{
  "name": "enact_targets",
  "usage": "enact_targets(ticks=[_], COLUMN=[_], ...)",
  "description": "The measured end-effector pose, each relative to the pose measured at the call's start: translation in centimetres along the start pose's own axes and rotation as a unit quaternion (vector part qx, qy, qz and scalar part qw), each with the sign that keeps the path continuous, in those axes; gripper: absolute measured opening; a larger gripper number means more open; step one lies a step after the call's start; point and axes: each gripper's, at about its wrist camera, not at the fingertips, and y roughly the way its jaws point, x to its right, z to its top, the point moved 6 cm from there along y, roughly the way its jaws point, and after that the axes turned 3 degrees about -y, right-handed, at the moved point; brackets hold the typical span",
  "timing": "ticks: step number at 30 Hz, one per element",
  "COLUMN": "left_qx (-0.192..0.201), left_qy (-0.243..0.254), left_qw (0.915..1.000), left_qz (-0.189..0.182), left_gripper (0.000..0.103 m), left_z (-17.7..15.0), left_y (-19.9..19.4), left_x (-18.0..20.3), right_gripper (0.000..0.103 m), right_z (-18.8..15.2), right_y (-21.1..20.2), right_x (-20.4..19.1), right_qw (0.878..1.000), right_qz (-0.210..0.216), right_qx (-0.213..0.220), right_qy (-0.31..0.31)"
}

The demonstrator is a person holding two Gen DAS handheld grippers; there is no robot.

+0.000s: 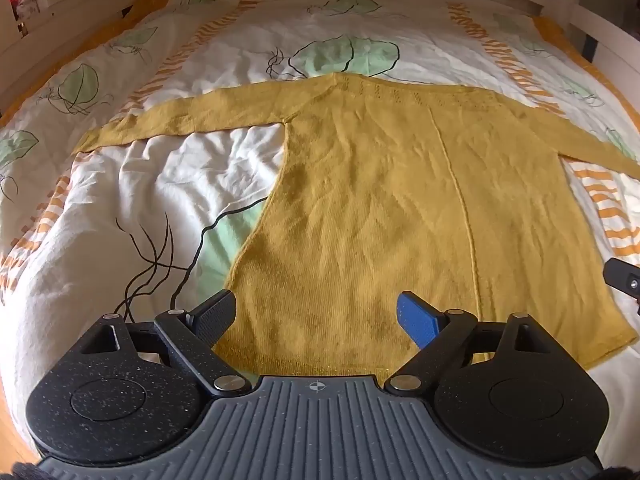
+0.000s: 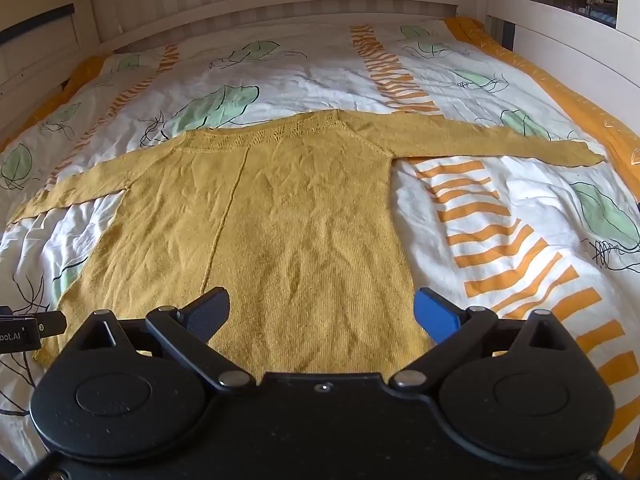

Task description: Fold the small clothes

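Observation:
A mustard-yellow knit sweater (image 1: 380, 200) lies flat on the bed, neck away from me, both sleeves spread out sideways. It also shows in the right wrist view (image 2: 288, 216). My left gripper (image 1: 316, 316) is open and empty, hovering over the left part of the sweater's bottom hem. My right gripper (image 2: 322, 312) is open and empty, over the right part of the hem. The left sleeve (image 1: 180, 120) reaches left; the right sleeve (image 2: 492, 140) reaches right. A piece of the right gripper shows at the left view's right edge (image 1: 624, 280).
The sweater rests on a wrinkled white duvet (image 2: 500, 208) with green leaf and orange stripe prints. A white wooden bed frame (image 2: 280, 4) rises at the far end and along the right side (image 2: 568, 40). Wooden floor shows at bottom left (image 1: 12, 440).

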Motion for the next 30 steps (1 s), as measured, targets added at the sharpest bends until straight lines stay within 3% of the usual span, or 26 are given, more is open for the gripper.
enact_targets(ticks=[30], left_qx=[-0.026], left_qy=[-0.010], left_qw=[0.9996], left_qz=[0.005], left_gripper=[0.088], left_z=[0.0], left_y=[1.8], left_x=[-0.8], right_gripper=[0.099], right_z=[-0.4], right_y=[2.1], right_x=[-0.7], right_qw=[0.999], right_qz=[-0.015], right_qx=[-0.048], right_qy=[-0.007])
